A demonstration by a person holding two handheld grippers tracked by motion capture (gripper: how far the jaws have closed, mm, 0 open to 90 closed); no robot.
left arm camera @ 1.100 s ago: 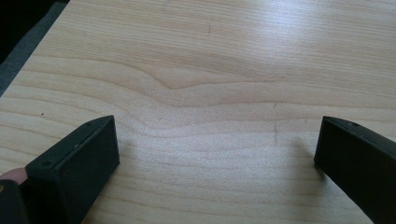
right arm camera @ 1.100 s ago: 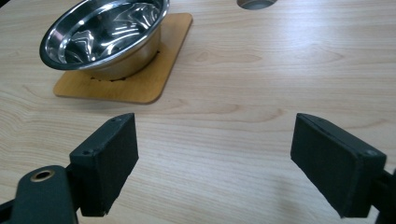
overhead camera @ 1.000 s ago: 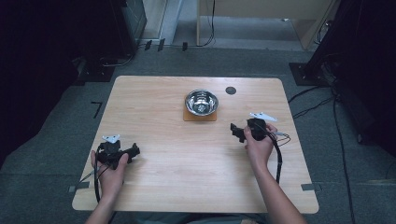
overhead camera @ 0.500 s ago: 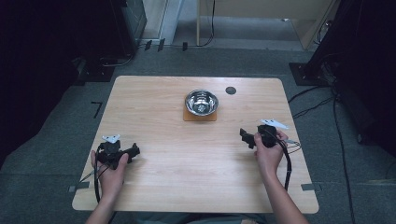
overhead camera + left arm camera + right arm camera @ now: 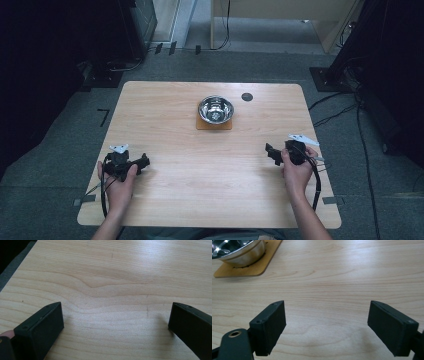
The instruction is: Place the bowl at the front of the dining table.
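A shiny steel bowl (image 5: 215, 108) rests on a thin orange-brown mat (image 5: 214, 124) at the back middle of the wooden table (image 5: 210, 175). In the right gripper view the bowl (image 5: 238, 250) and mat (image 5: 247, 266) lie at the upper left. My right gripper (image 5: 271, 154) sits low over the table's right side, jaws wide open over bare wood (image 5: 327, 322). At the left front, my left gripper (image 5: 145, 161) rests in the person's hand, also open with nothing between its jaws (image 5: 116, 322).
A small dark round disc (image 5: 246, 96) lies on the table behind and right of the bowl. Cables trail over the grey floor to the right of the table. Dark equipment stands at the back left and right.
My right gripper has moved right and toward the table's front, away from the bowl. The left gripper has stayed where it was.
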